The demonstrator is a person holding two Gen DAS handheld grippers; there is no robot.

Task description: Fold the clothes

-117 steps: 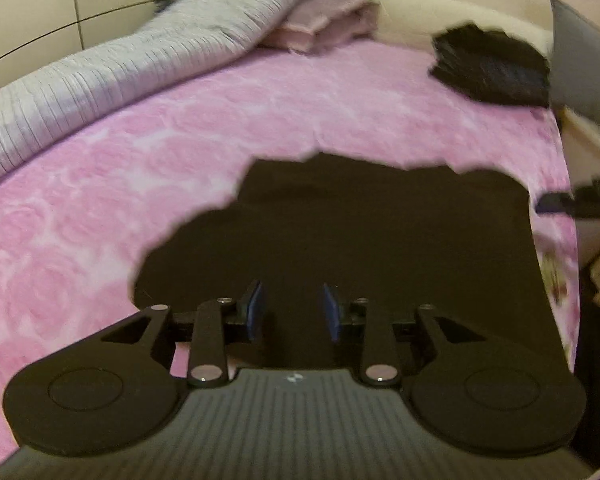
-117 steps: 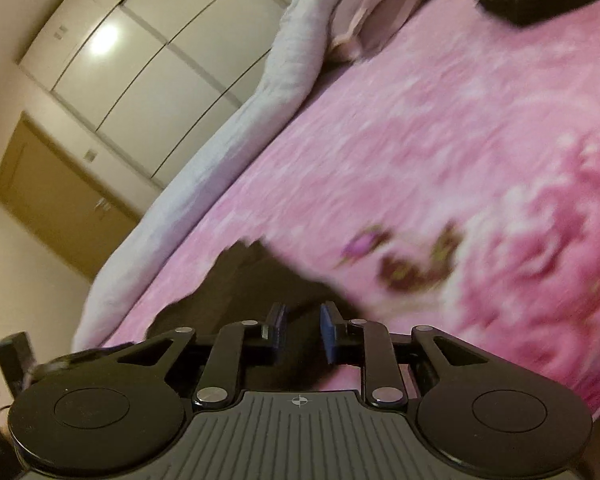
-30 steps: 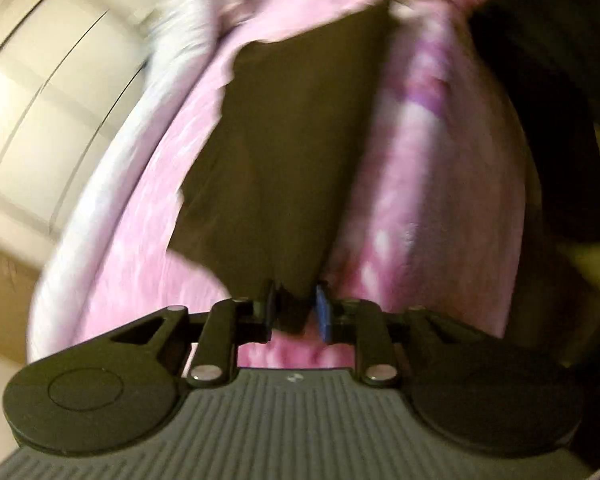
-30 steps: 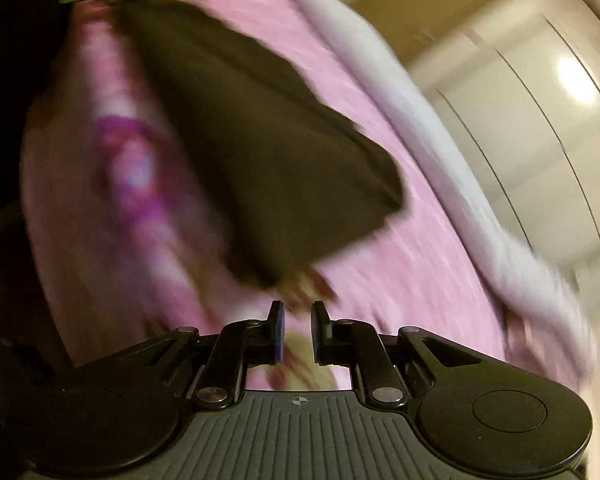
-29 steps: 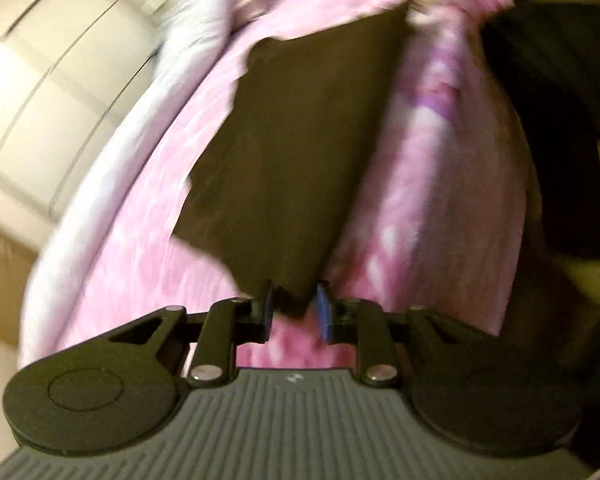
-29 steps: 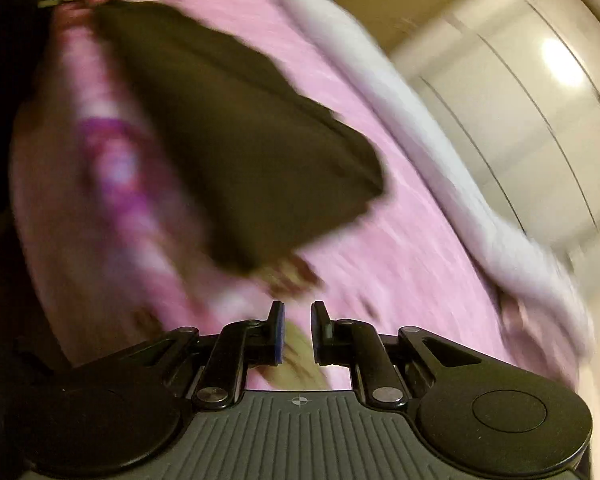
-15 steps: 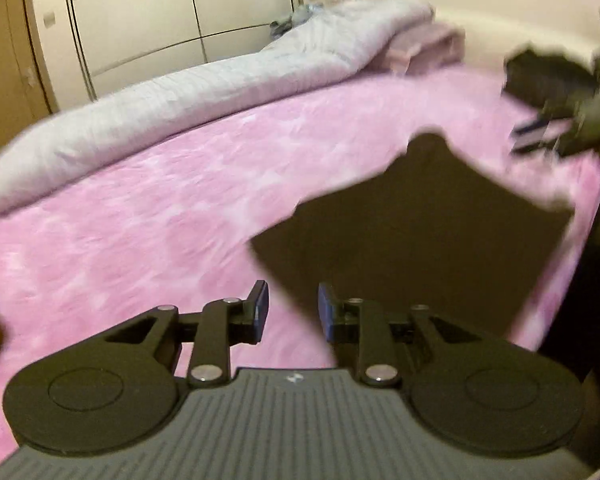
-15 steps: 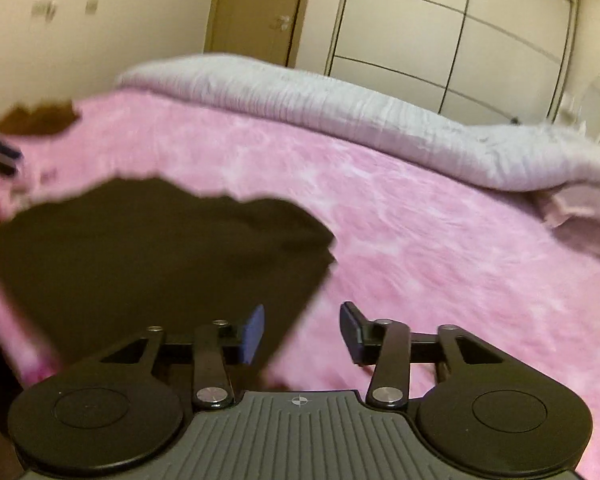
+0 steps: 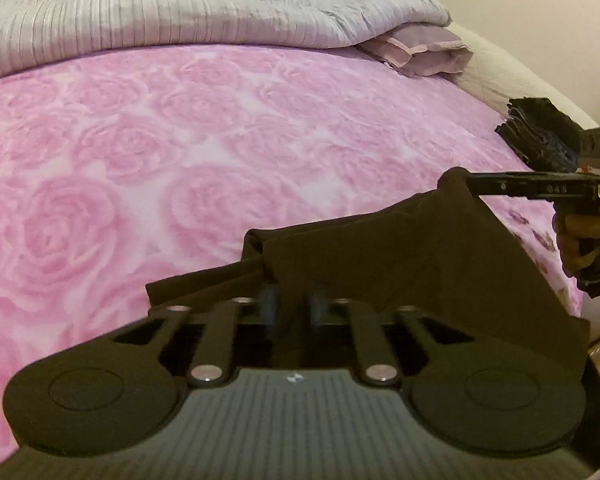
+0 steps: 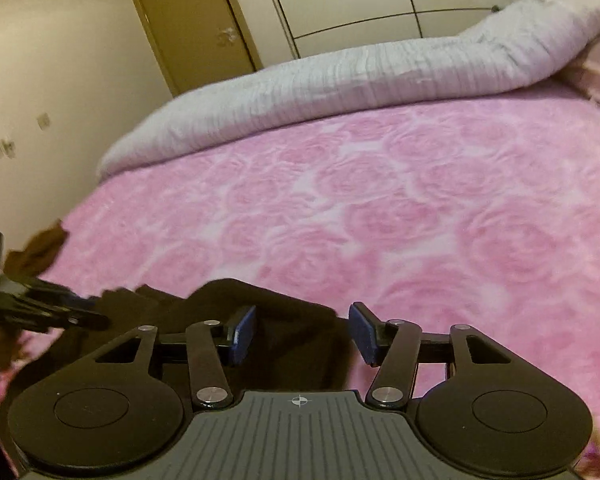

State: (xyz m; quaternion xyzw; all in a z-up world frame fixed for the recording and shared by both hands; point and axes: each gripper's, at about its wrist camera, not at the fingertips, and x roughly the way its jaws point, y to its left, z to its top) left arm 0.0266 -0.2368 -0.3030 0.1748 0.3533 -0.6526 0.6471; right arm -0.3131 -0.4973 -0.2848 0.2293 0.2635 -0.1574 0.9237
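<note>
So on the left wrist cam my left gripper [image 9: 292,314] has its blurry blue pads a little apart over the near edge of the dark brown garment [image 9: 412,272], can't tell if it's pinching. That garment lies crumpled on the pink rose blanket [image 9: 160,152] near the bed's edge. Further right, my right gripper [image 10: 302,338] is spread wide, holding nothing, hovering over the same cloth.
</note>
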